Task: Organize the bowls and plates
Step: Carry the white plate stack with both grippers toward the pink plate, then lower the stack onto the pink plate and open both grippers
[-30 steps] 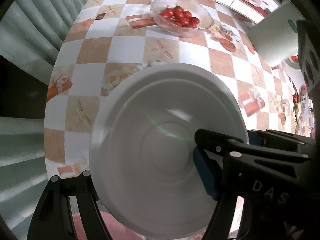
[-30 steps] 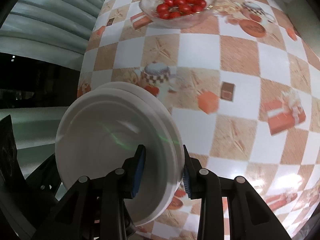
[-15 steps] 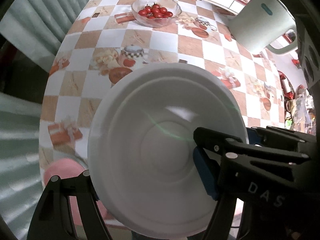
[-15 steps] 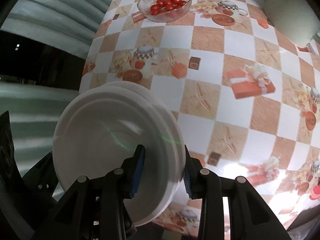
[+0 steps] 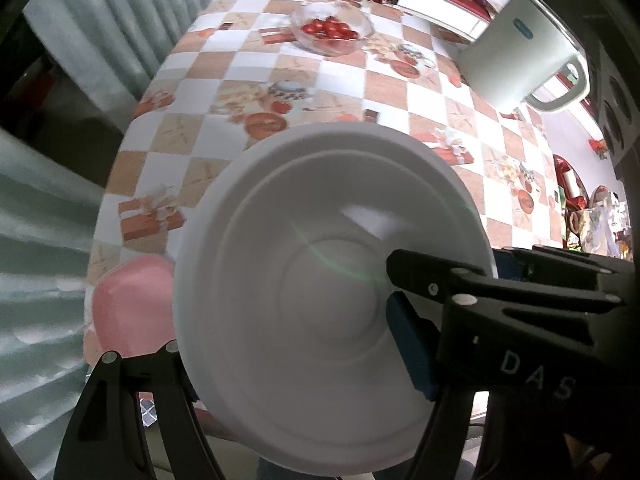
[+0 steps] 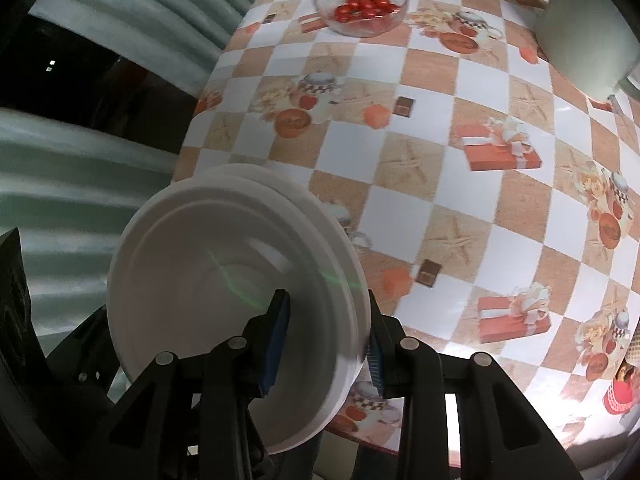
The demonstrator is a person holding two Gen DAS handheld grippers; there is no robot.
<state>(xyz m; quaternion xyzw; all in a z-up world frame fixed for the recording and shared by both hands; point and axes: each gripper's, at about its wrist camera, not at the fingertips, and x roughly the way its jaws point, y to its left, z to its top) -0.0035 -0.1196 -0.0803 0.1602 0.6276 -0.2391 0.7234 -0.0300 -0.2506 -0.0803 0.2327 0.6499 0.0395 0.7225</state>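
Desk [image 6: 460,184] with checkered cloth fills both views. White kettle [image 5: 516,64] at far right. Stack of white bowls [image 6: 224,304] held tilted above the near desk edge; right gripper [image 6: 326,340] clamped on its rim. Left gripper [image 5: 288,356]: cannot tell its state. Pink bowl [image 5: 128,308] near left. Glass bowl of tomatoes [image 6: 362,6] far.

White bowl [image 5: 320,280]: smooth, glossy, with soft highlights. Desk [image 6: 460,160] cover: slick printed oilcloth, glare near its edge. Fruit bowl [image 5: 332,32]: clear glass. Fingers [image 6: 276,340]: matt black plastic with blue pads. Kettle [image 5: 516,60]: smooth white plastic. Pink bowl [image 5: 128,304]: satin finish.
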